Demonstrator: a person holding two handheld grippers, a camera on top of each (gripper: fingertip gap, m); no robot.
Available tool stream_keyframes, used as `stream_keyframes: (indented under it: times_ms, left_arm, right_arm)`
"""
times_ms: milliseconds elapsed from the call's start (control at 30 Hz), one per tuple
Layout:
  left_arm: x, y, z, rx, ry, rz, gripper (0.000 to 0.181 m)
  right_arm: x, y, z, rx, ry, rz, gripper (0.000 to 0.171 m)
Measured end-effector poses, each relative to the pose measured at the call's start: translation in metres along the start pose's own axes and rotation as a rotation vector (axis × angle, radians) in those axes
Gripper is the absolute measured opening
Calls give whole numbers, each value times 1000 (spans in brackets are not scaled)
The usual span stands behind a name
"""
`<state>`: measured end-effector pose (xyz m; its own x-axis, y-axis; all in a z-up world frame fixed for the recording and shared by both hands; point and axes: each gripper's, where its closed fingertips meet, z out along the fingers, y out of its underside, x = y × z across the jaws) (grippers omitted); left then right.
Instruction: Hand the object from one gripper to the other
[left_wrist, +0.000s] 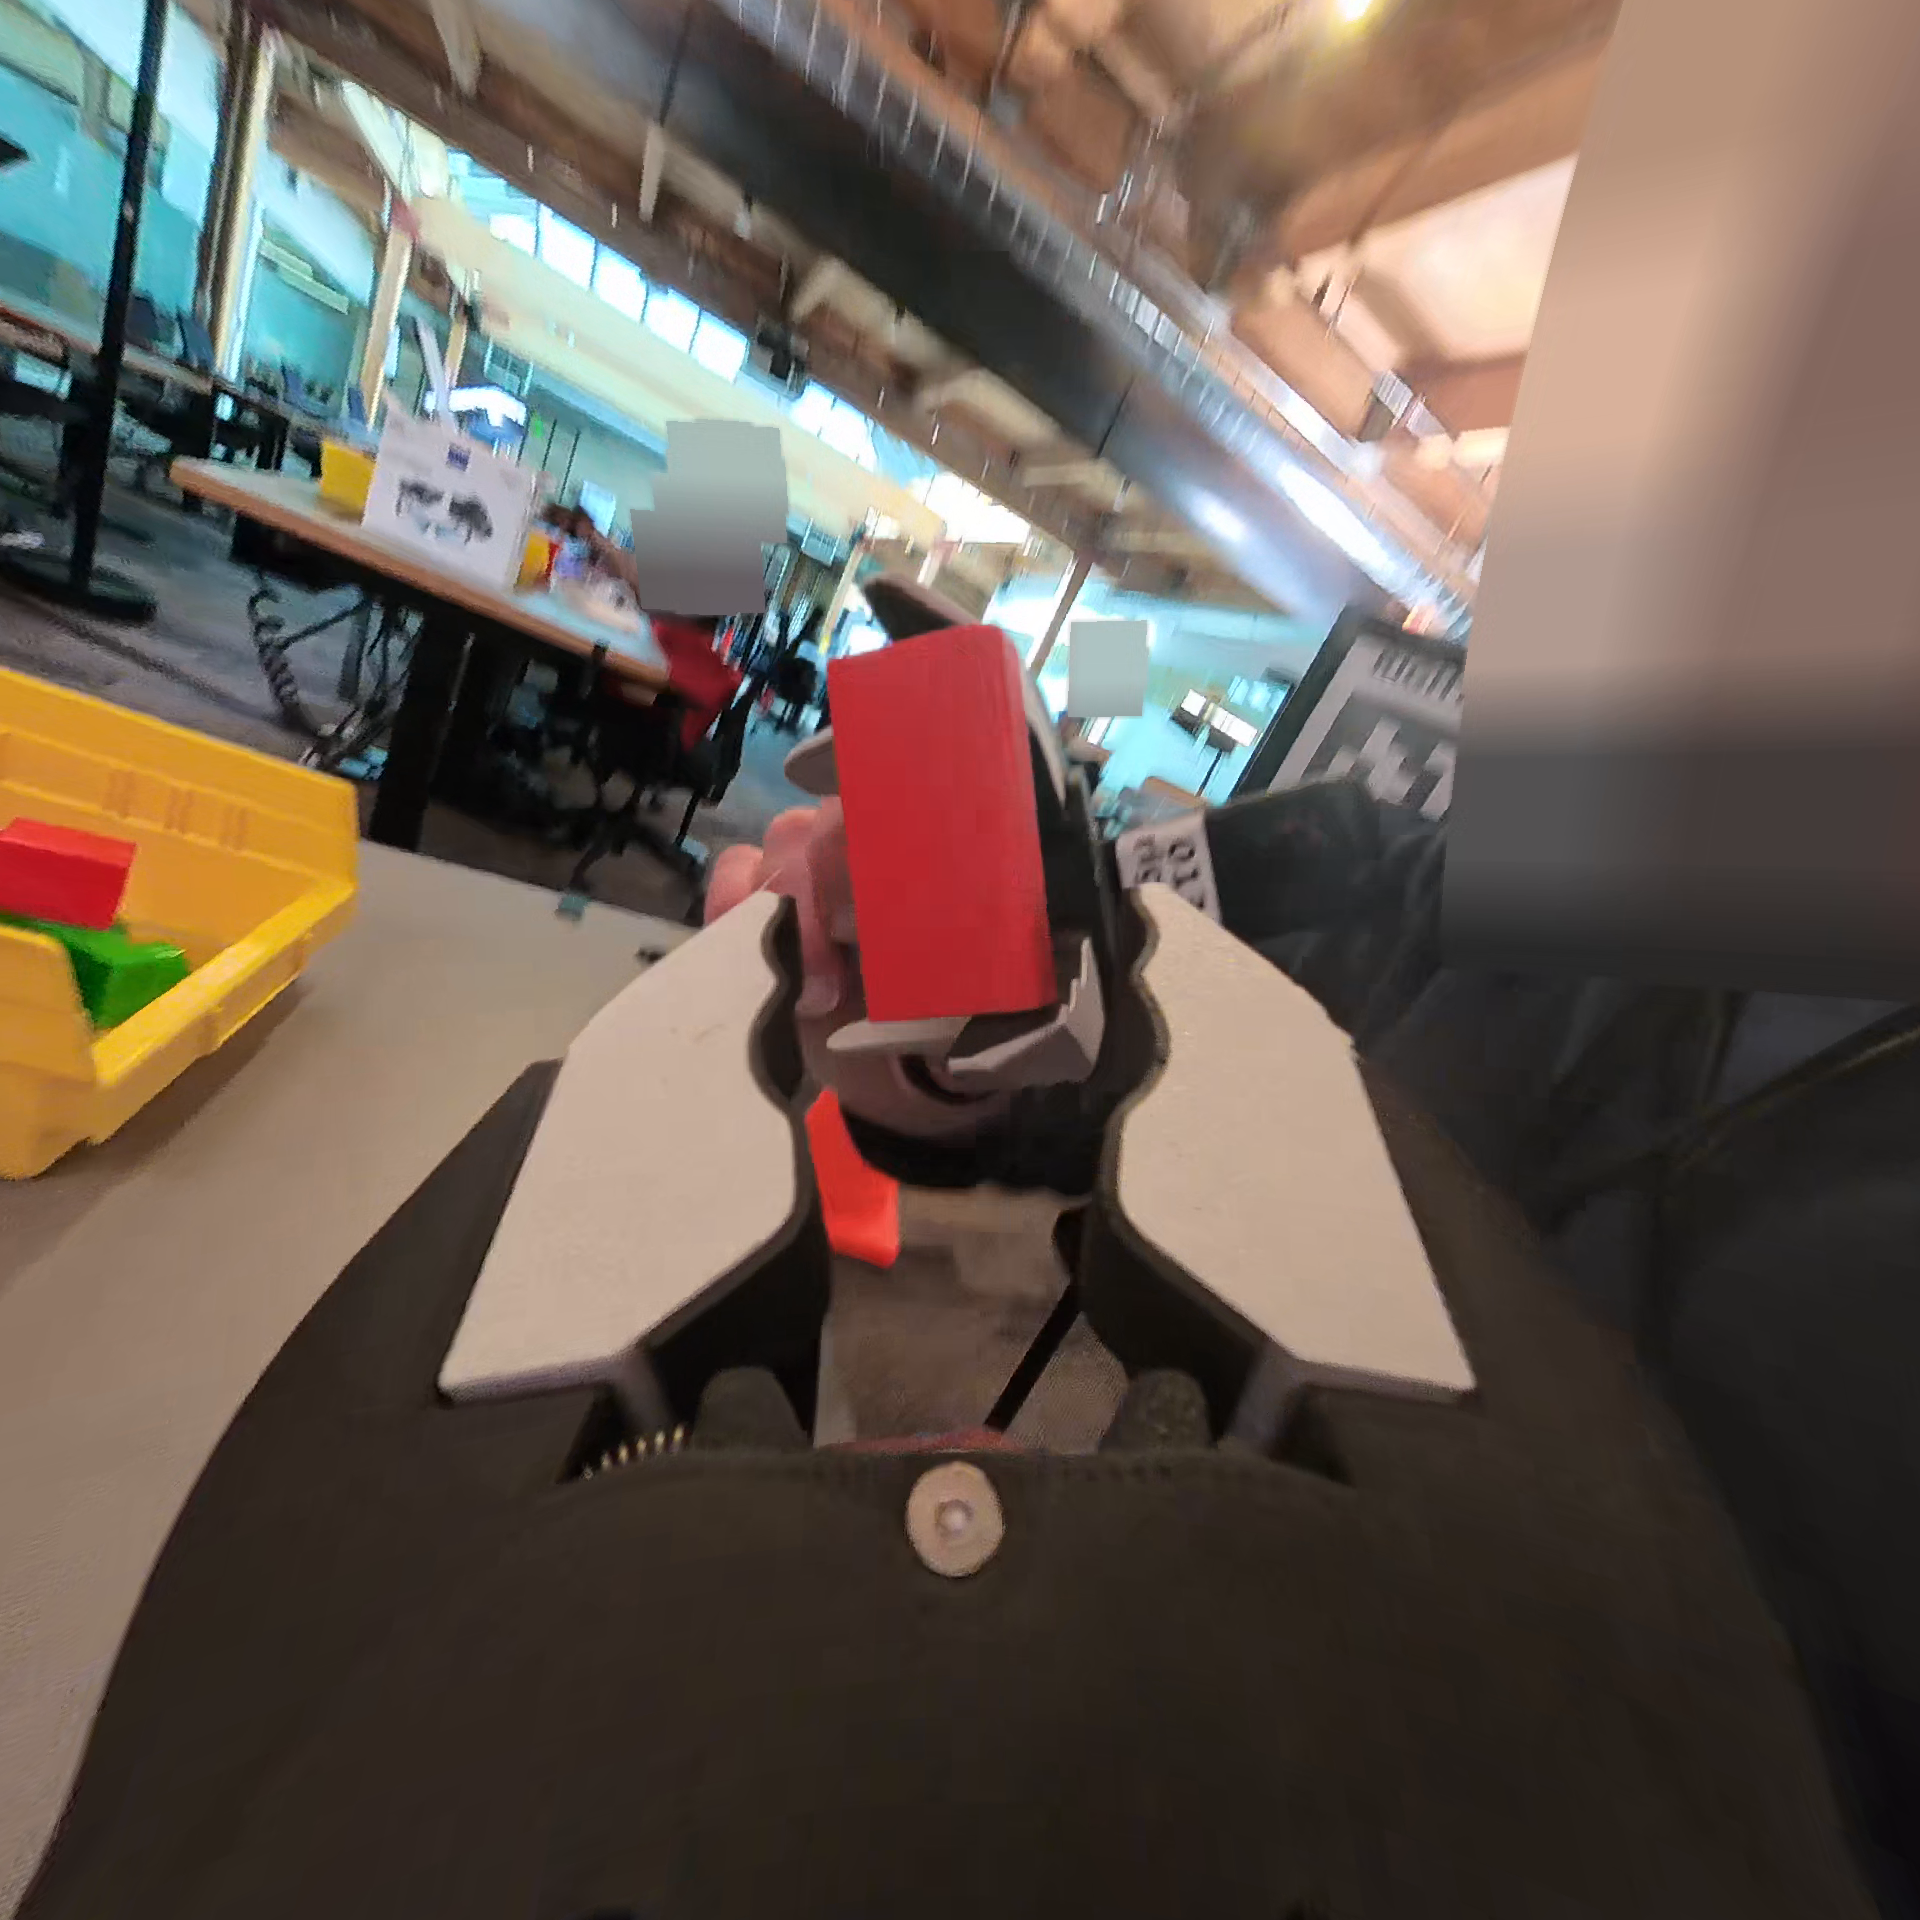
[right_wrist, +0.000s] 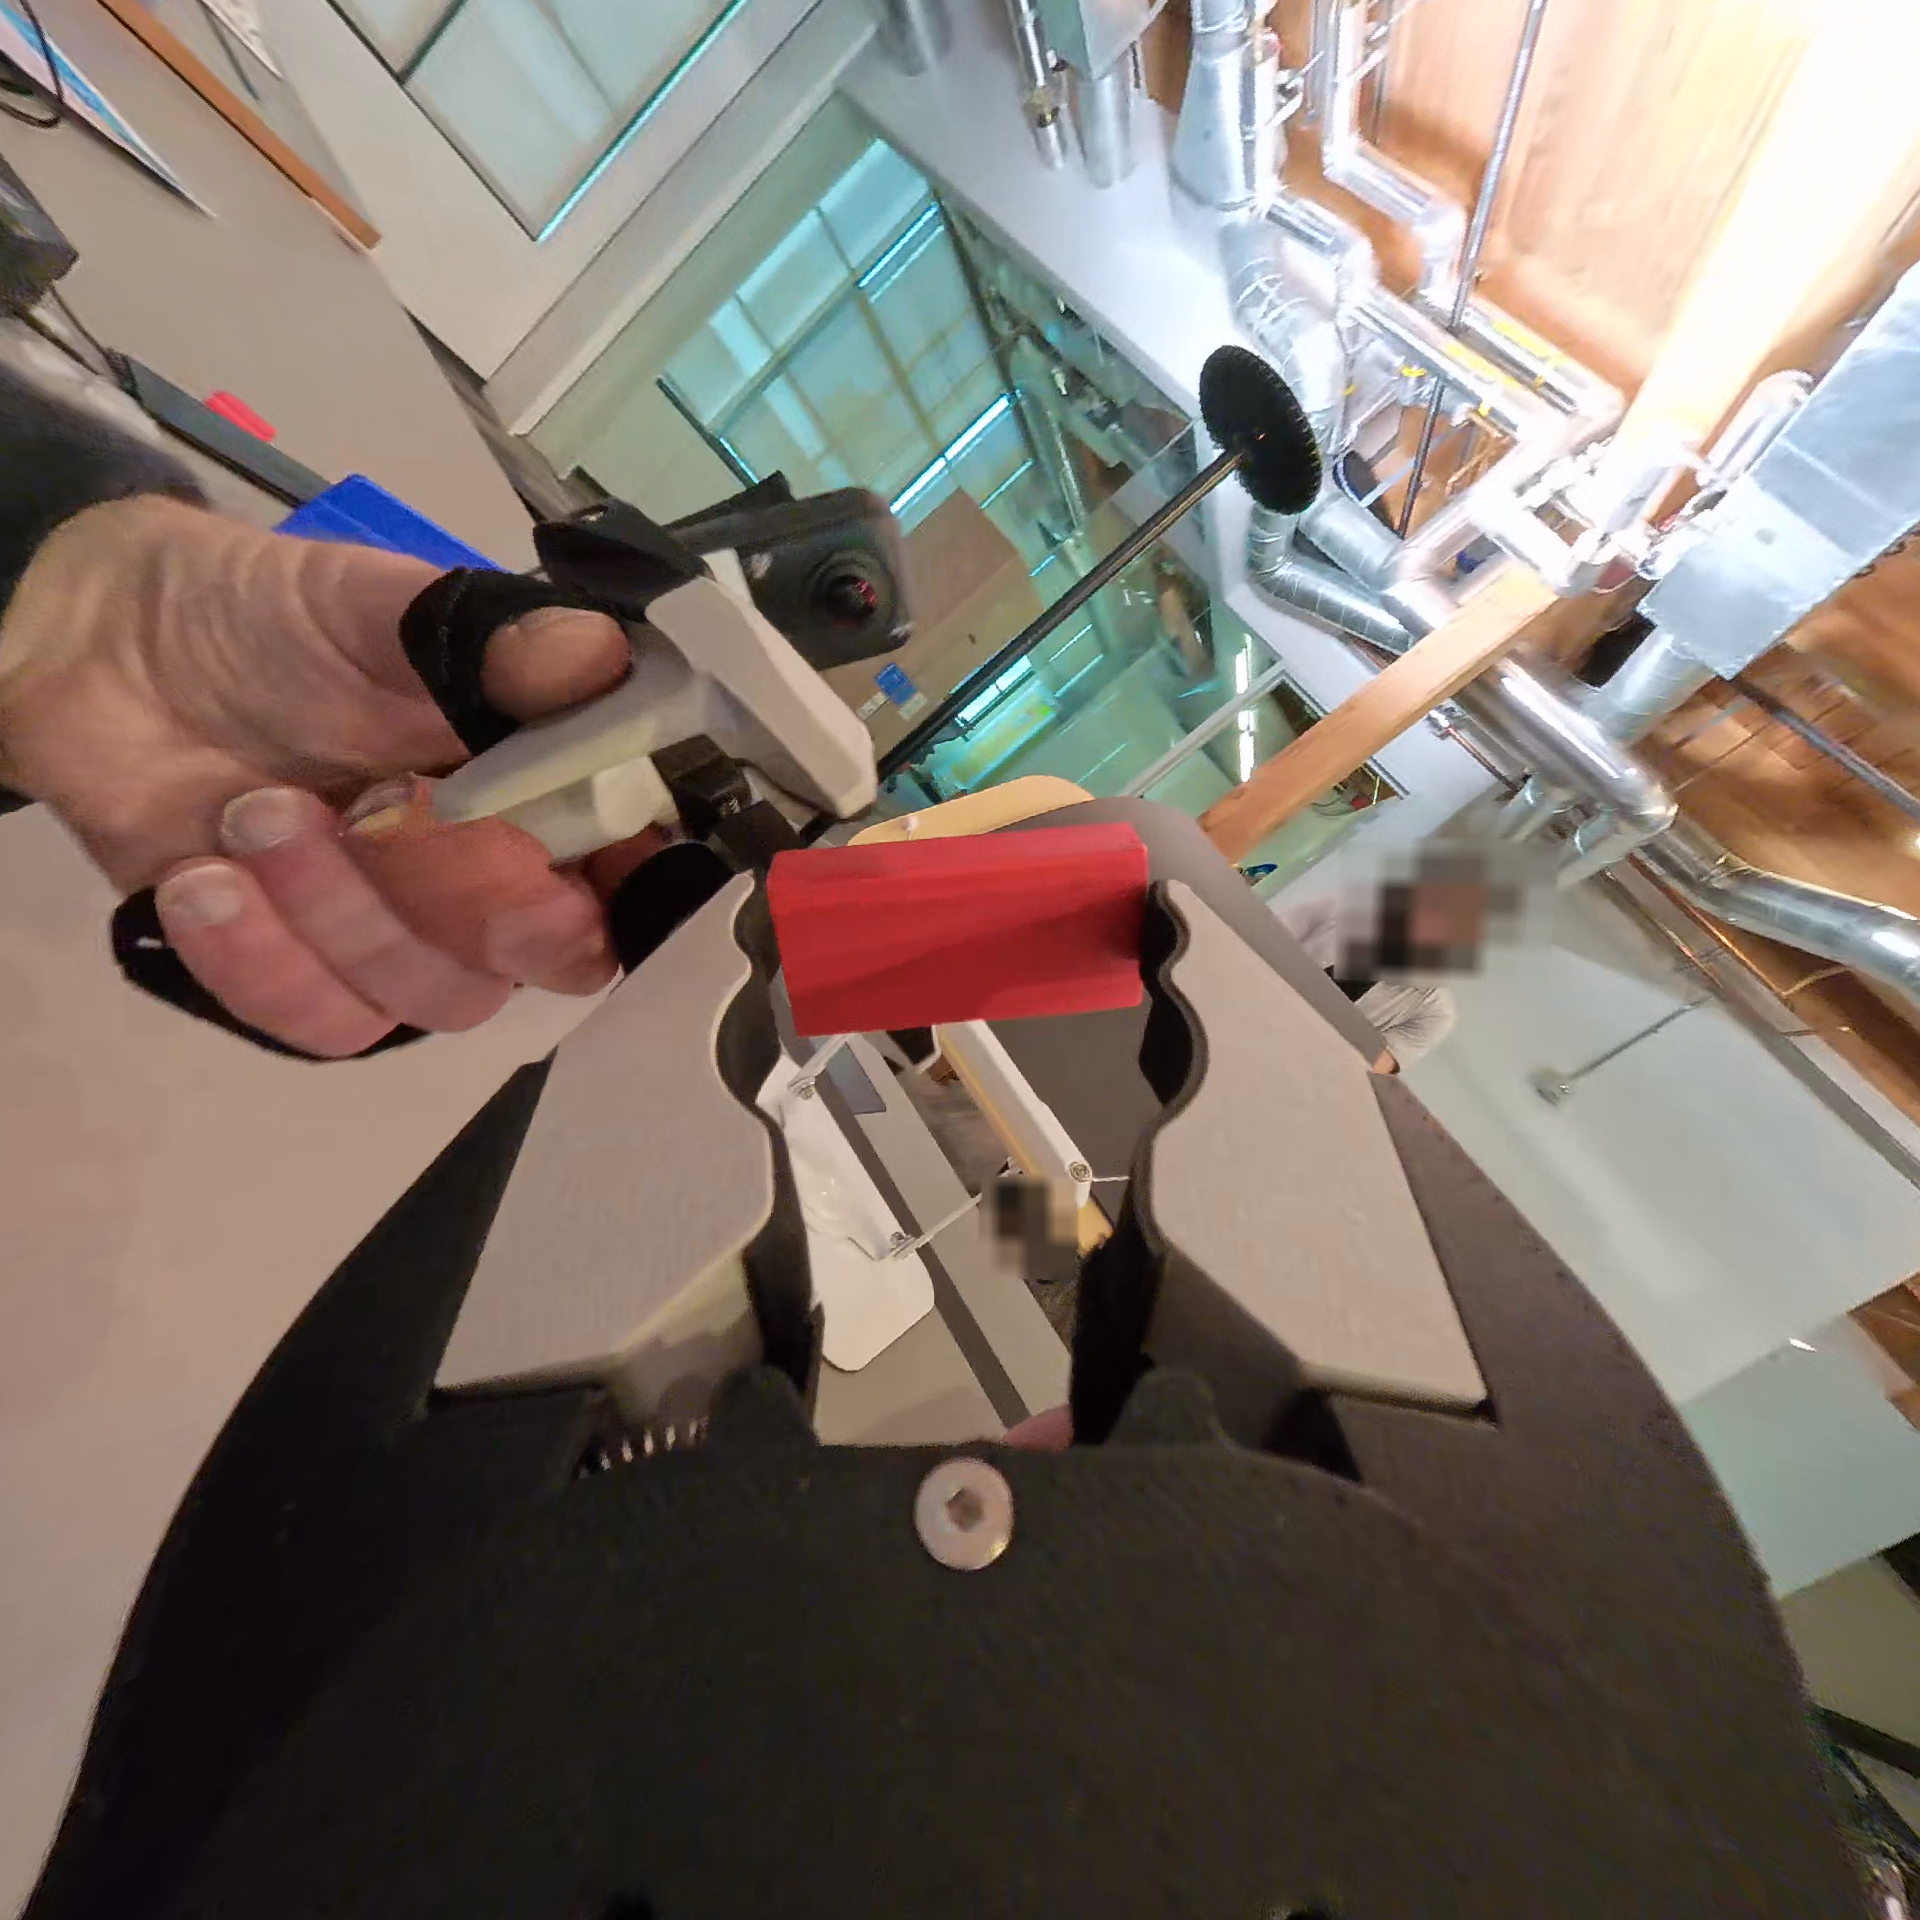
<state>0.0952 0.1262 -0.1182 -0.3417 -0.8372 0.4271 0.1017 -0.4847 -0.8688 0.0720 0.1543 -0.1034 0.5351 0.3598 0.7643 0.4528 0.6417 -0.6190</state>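
Crosswise, the red block (right_wrist: 956, 940) spans the clenching right tool (right_wrist: 961, 956); left tool (left_wrist: 961, 961) seemingly released.

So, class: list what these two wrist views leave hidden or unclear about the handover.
- Left wrist view: the right tongs sit mostly behind the red block; their contact is hidden.
- Left wrist view: yellow bin cut by the left edge.
- Right wrist view: left tongs only partly visible beside the block.

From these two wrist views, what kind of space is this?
Most likely an open-plan lab or workshop. Bare silver ducts and pipes run under a wooden ceiling, long worktables with office chairs stand behind, and a yellow parts bin of coloured blocks sits on the near table.
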Motion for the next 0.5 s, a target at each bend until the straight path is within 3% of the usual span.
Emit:
stream_keyframes:
  times_ms: [100,233,367,500]
  left_arm:
    - [1,-5,1,102,25,-50,47]
    - [4,0,5,98,32,-33,37]
    - [4,3,6,54,5,11,36]
    - [4,1,-1,-49,-57,117,36]
  right_arm:
    - [-3,-2,1,2,12,-12,68]
    - [-7,-5,1,12,25,-41,68]
    - [-8,-5,-1,8,11,-52,68]
    - [-16,-13,-11,58,-116,4,72]
